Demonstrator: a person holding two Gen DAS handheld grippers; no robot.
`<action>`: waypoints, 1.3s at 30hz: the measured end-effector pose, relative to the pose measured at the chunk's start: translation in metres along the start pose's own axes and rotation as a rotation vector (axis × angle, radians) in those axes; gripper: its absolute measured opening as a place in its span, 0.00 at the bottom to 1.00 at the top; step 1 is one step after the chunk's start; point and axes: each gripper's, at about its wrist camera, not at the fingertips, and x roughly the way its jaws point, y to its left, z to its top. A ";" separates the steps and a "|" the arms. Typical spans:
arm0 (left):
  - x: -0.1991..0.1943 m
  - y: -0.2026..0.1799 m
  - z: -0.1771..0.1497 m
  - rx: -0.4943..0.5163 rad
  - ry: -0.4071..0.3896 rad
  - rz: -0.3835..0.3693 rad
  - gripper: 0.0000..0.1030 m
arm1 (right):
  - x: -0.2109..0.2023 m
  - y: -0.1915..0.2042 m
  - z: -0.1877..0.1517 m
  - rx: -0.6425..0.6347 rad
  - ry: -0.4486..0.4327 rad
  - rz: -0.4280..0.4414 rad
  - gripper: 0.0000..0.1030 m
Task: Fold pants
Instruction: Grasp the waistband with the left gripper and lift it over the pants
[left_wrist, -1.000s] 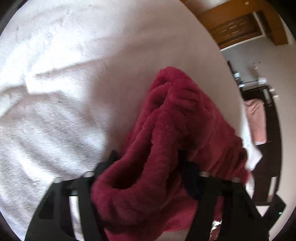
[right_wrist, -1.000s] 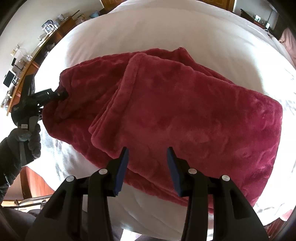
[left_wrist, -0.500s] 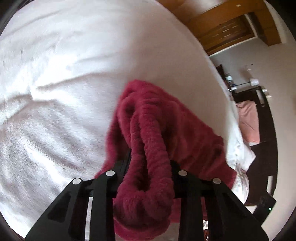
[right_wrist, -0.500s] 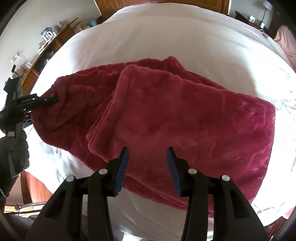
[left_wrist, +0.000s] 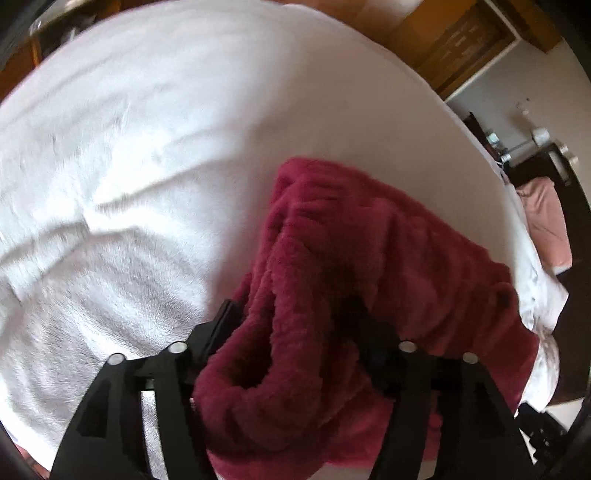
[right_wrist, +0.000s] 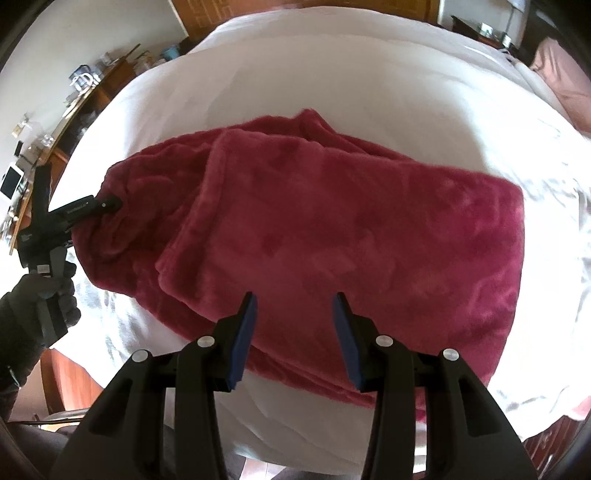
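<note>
left wrist view: the left gripper (left_wrist: 295, 332) fills the bottom of the frame, its jaws opening, with a thick rolled edge of the dark red fleece pants (left_wrist: 369, 266) bunched between the fingers. the cloth looks loose there, not pinched. the rest of the pants runs off toward the right of the frame over the white bed cover (left_wrist: 147, 166).

right wrist view: the right gripper (right_wrist: 295, 332) sits at bottom centre, blue pads half apart with nothing between them, above the near edge of the pants. the pants lie across the middle of the frame, one layer folded over another. at mid left the left gripper meets the pants' end, held by a gloved hand (right_wrist: 44, 299).

risk: as the left jaws spread, plush pile may cling to a pad, so lifting away could drag that end and skew the fold. the right gripper pinching only the top layer would pull the layers apart.
</note>
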 end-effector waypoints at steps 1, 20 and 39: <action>0.005 0.006 -0.001 -0.017 0.008 -0.005 0.69 | 0.001 -0.001 -0.002 0.006 0.005 -0.003 0.42; -0.005 0.016 -0.018 -0.150 0.122 -0.360 0.34 | -0.009 -0.011 -0.012 0.009 -0.007 -0.009 0.42; -0.140 -0.132 -0.034 -0.026 -0.062 -0.612 0.23 | -0.050 -0.110 -0.039 0.083 -0.084 0.060 0.42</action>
